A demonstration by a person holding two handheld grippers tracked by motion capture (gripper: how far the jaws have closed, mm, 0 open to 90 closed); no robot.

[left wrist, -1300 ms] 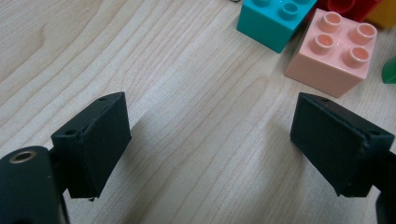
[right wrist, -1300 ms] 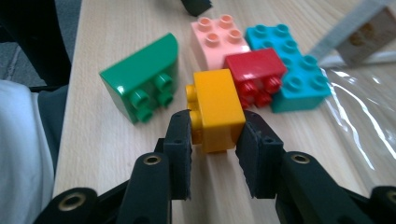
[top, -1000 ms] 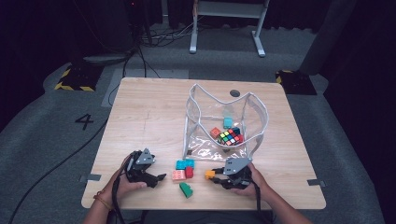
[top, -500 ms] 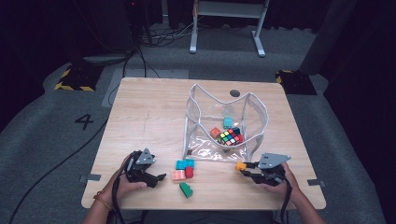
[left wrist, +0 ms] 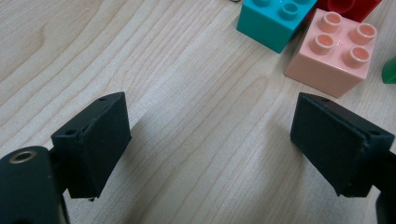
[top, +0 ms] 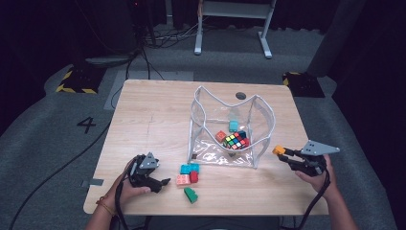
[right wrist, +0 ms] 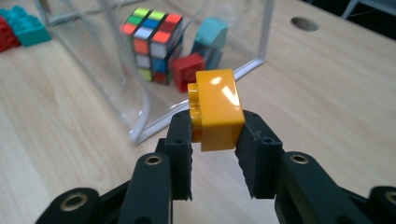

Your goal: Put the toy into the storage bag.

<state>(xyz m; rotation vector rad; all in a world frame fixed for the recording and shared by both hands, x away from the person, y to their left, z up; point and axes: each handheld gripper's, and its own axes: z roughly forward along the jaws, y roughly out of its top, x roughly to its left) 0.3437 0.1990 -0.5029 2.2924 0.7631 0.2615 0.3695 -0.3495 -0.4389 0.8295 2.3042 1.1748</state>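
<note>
Right gripper (top: 283, 154) has moved out from the front of the clear bag (top: 261, 124) to its right side, lifted off the table (top: 153, 110), jaws clamped on the orange block (right wrist: 217, 108), which sits just right of the bag's front right corner. Left gripper (top: 162, 183) unmoved, well left of the bag's front, jaws spread, nothing between. Rubik's cube (top: 236, 140) inside bag with red and teal blocks. Teal block (left wrist: 275, 18), pink block (left wrist: 337, 50), green block (top: 191, 194) lie loose just in front of the bag.
</note>
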